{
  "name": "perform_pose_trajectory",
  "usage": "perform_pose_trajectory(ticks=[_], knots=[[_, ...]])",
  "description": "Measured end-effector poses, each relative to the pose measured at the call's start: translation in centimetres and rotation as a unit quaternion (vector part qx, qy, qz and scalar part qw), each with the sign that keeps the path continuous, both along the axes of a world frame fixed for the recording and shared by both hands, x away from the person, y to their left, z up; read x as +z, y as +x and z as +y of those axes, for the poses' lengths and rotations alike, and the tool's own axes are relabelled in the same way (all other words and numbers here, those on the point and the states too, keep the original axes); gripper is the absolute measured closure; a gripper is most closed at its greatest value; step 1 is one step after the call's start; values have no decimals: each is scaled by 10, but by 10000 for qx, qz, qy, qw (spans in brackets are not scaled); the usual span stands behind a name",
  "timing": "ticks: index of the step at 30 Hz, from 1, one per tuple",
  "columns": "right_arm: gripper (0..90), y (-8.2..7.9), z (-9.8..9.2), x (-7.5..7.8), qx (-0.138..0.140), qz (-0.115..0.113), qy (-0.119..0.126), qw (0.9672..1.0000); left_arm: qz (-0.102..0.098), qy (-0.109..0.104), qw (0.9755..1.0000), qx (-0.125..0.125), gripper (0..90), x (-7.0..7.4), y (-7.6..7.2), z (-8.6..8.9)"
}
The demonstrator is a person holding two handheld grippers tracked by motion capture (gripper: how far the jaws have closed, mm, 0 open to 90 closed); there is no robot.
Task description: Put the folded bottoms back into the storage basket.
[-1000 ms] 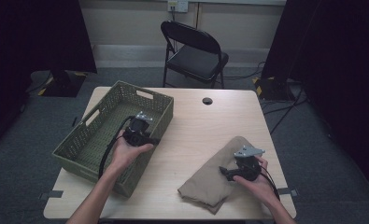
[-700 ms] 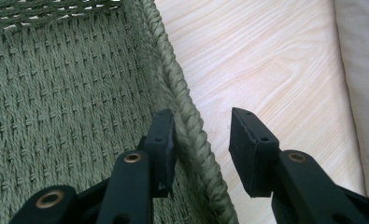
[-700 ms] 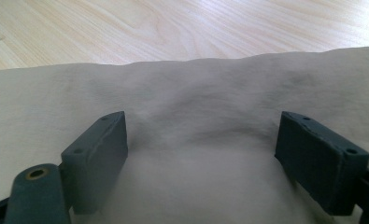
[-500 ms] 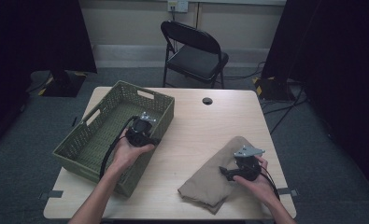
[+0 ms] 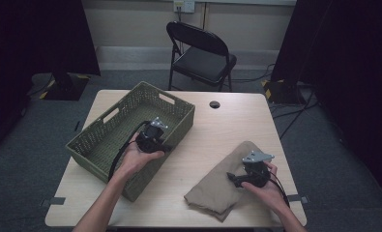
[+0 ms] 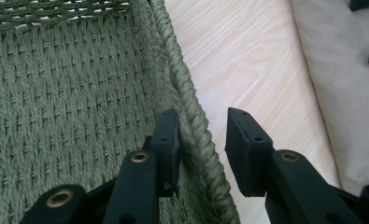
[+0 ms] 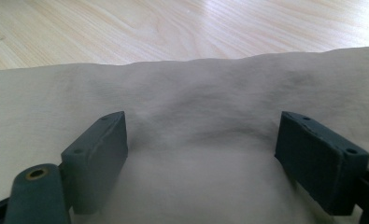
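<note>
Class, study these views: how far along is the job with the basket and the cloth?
Done: nothing lies in the basket. In hand: the left gripper straddles the basket rim, jaws just closing, one pad inside, one outside with a gap. The right gripper rests open on the cloth. Left: probably gripping the rim and cloth, then moving the cloth in.

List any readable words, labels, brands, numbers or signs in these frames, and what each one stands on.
None can be read. The green woven basket, tan cloth, wooden table, folding chair and both grippers, left and right, carry no visible print. The wall outlet plate is too small to tell.
</note>
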State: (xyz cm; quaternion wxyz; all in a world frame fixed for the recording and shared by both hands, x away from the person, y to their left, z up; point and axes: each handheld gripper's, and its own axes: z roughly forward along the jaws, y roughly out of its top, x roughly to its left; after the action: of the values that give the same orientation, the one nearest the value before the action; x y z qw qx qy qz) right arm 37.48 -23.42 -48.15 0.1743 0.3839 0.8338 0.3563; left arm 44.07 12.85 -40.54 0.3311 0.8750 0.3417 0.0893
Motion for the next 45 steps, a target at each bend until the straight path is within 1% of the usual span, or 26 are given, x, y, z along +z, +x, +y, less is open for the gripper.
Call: perform_pose_trajectory(ticks=[6,10,12,14,21,25,26,28,30,33,35,36,38,42,43,45], knots=[[160,0,0,0,-5,5,-3,10000,35,-96,9999,-86,669,-1,4,-4],[160,0,0,0,-5,5,0,10000,17,-76,9998,-205,683,-1,5,-7],[160,0,0,0,-3,4,2,10000,33,-127,9996,-270,683,-1,6,-9],[160,0,0,0,-4,6,-1,10000,24,-118,9994,-321,690,-1,7,-12],[160,0,0,0,-3,5,6,10000,61,-202,9989,-430,714,-2,10,-18],[160,0,0,0,-5,7,1,10000,55,-184,9985,-507,725,-2,11,-22],[160,0,0,0,-5,6,1,10000,17,-108,9985,-542,730,-2,12,-24],[160,0,0,0,-5,7,1,10000,18,-127,9982,-592,740,-2,13,-28],[160,0,0,0,-7,7,0,10000,33,-158,9978,-644,746,-2,14,-31],[160,0,0,0,2,3,4,10000,34,-140,9967,-800,752,-2,14,-35],[160,0,0,0,-3,5,0,10000,41,-167,9956,-919,756,-3,13,-39],[160,0,0,0,-3,5,0,10000,41,-167,9956,-919,758,-3,13,-39],[161,0,0,0,2,2,4,10000,54,-145,9945,-1039,760,-2,14,-44],[160,0,0,0,-3,2,1,10000,40,-89,9933,-1153,764,-2,16,-53],[160,0,0,0,-4,3,1,10000,40,-89,9933,-1153,765,-2,16,-53],[161,0,0,0,-2,2,-1,10000,28,-107,9926,-1213,768,-2,17,-58]])
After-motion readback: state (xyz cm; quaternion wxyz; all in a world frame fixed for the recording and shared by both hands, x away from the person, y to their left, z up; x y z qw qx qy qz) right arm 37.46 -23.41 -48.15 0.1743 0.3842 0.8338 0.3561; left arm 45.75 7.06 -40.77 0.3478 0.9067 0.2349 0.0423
